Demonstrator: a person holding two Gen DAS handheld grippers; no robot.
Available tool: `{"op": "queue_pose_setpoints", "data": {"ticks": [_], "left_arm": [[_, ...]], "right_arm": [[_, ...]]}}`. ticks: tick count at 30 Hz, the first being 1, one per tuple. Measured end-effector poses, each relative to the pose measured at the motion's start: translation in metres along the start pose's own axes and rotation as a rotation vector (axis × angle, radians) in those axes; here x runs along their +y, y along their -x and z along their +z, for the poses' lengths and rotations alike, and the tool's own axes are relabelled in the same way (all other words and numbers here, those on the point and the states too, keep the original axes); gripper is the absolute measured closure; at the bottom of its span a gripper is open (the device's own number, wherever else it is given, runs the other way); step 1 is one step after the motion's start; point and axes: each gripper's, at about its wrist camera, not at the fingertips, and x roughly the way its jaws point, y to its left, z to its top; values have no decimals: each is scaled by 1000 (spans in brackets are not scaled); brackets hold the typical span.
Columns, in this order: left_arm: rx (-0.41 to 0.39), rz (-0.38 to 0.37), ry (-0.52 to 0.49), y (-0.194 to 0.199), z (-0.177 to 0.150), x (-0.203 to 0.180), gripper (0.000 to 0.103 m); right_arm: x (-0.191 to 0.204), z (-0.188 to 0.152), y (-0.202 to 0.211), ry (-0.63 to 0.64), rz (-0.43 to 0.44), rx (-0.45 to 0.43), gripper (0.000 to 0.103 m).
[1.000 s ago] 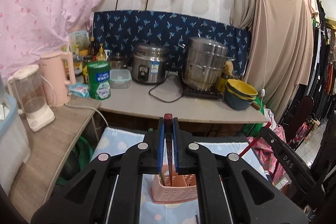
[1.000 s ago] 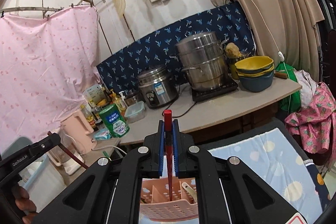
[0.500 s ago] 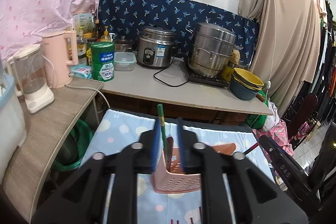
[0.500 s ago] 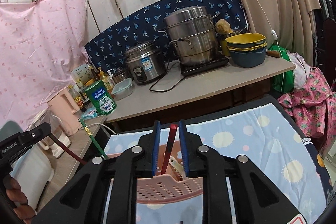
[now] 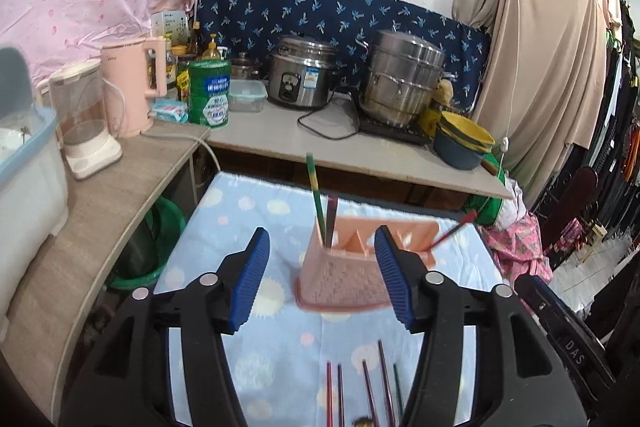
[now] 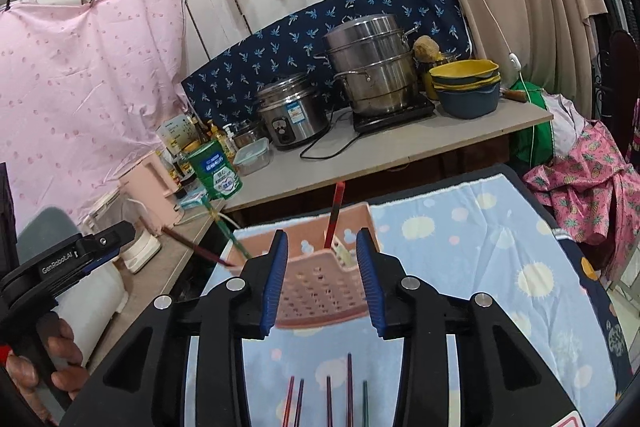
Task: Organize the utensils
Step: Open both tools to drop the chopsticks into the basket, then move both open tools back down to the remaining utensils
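Observation:
A pink slotted utensil basket stands on the blue spotted cloth. A green chopstick and a dark one stand in its left end, and a red chopstick leans out of its right end. My left gripper is just short of the basket, its jaws opening with nothing pressed between the pads. In the right wrist view my right gripper is also opening before the basket, apart from the red chopstick standing in it. Several loose chopsticks lie on the cloth below.
Behind the cloth runs a counter with a rice cooker, a steel steamer pot, stacked bowls and a green tin. A kettle and a blender stand on the left shelf. Clothes hang at the right.
Both grippers opened and let go of their chopsticks, which now stand in the basket. Both drew back and lower, bringing the whole basket and the loose chopsticks into view.

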Motion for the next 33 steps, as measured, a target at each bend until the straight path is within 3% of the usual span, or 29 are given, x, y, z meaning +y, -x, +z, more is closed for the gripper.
{"op": "queue_pose_setpoints", "data": {"ticks": [8,18,24,33], "left_arm": [[143,13,-40,17,-94,-1,49],[295,68,-128,24,-197,3,49],[342,71,-132,26,-233,6,49],[369,45,-146,28,-248,0,49]], "right_arm": [[-15,-101,39,-3,-30,188,68],[-17,-205,60,157,-125,364,68],[-20,-225,56,176,-135,404,68],[-19,-236,51,182,-140,431,71]]}}
